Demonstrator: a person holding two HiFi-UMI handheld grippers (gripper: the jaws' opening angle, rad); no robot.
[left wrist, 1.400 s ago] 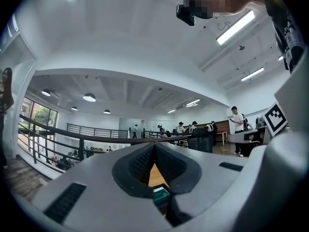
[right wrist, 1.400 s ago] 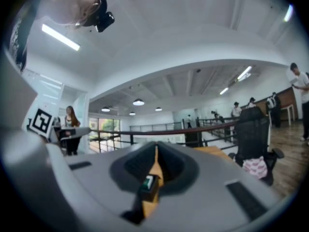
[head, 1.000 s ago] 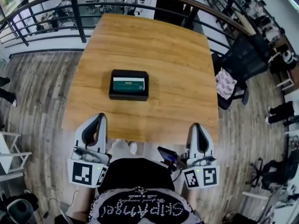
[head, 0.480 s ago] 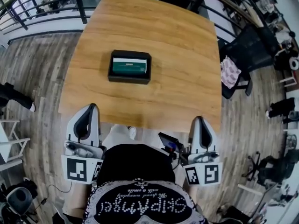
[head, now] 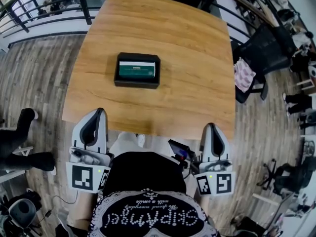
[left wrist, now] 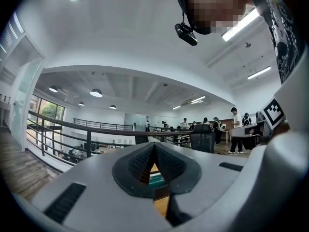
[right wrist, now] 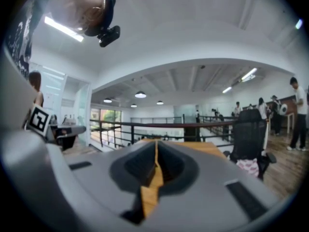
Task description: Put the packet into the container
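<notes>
One green packet (head: 137,70) lies flat inside one black container (head: 117,73) at the middle of the wooden table (head: 192,58). It is judged light and pliable; grip it by a short edge. The two grippers, left gripper (head: 95,112) and right gripper (head: 211,127), hover at the near table edge, jaws closed, empty.
</notes>
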